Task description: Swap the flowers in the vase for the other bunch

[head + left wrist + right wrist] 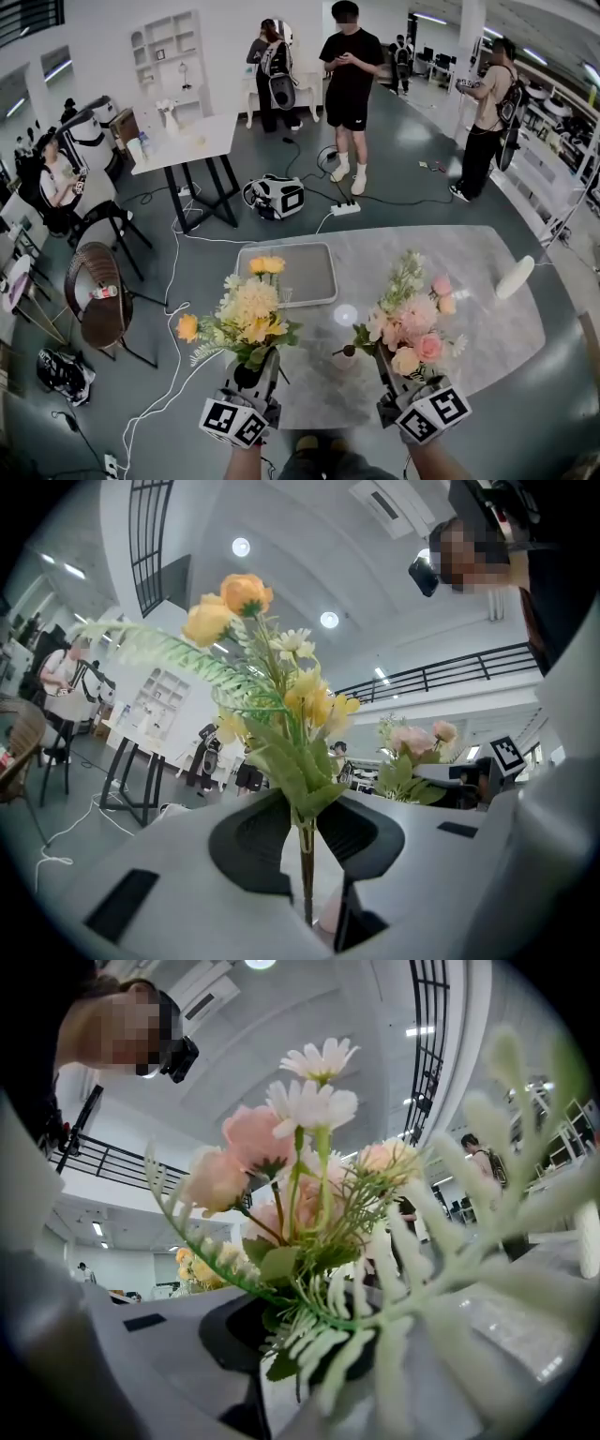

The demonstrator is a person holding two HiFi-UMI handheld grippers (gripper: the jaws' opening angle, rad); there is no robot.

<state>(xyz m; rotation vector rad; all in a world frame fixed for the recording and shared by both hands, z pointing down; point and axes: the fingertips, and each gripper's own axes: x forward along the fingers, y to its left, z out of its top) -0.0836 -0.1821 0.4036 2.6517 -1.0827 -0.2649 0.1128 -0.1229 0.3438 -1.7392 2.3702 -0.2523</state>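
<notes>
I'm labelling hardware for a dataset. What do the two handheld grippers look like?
The left gripper and the right gripper are both pale grey plastic. Their tongs are lined with dark, rounded pads. Each gripper carries a white cube printed with black square markers.

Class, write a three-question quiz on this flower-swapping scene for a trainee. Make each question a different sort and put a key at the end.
1. Choose one: the left gripper holds A) the yellow bunch, B) a cup, C) nothing.
2. True or false: the jaws of the right gripper are shut on the stems of the pink bunch.
3. Name the flat grey thing lying on the table beyond the yellow bunch.
Key: 1 A; 2 true; 3 the tray.
</notes>
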